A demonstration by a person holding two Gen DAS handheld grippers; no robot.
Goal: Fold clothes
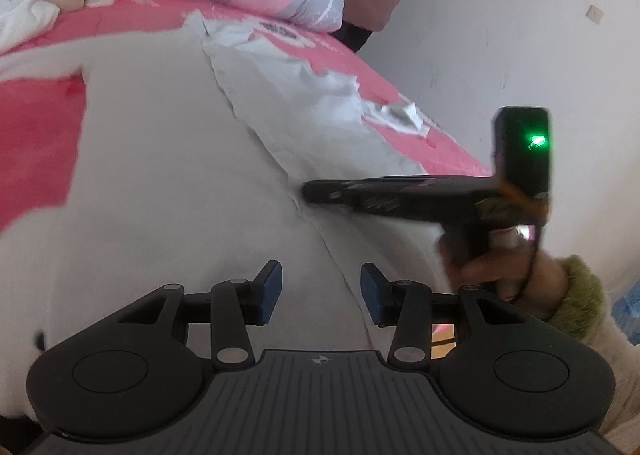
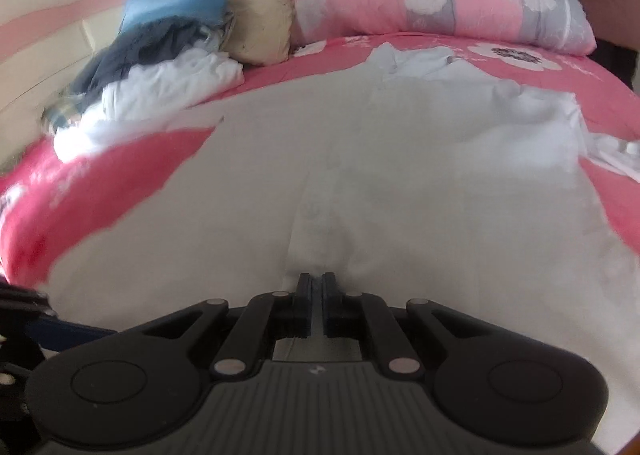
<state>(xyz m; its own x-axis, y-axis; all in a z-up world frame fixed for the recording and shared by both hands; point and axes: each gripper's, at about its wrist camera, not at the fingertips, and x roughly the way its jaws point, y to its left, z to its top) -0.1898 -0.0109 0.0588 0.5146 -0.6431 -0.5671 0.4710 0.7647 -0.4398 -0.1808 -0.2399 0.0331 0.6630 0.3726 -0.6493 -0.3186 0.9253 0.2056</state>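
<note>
Cloth comes first: a large white cotton garment (image 1: 168, 183) lies spread over the pink flowered bed cover (image 1: 36, 143), directly ahead of and beneath both tools. We judge the fold to be partly made, since a raised edge of the white fabric runs diagonally away from the left hand-held gripper (image 1: 321, 293), with a crumpled, brighter white portion beyond it toward the bed's far side.

The left hand-held gripper has its blue pads spread apart with nothing between them, poised just above the cloth. The right hand-held gripper (image 2: 318, 283) has its pads pressed together; whether a thin layer of fabric is caught between them we cannot tell, as the tips sit right against the white surface. From the left view it reaches in from the right with its tip at the raised edge, held by a hand in a fuzzy olive-green cuff (image 1: 580, 295).

Next, we think the open tool must close on a free edge or corner, so the two can carry the layer across together and lay it flat.

Only the right view shows the heap of unfolded clothes, blue, grey and white (image 2: 152, 67), ahead and to the left, with a beige cushion (image 2: 260, 27) beside it. Only the left view shows the other tool from outside, with its green light (image 1: 537, 141). Both show the rolled pink-and-grey quilt (image 2: 460, 7) along the far side of the bed.
</note>
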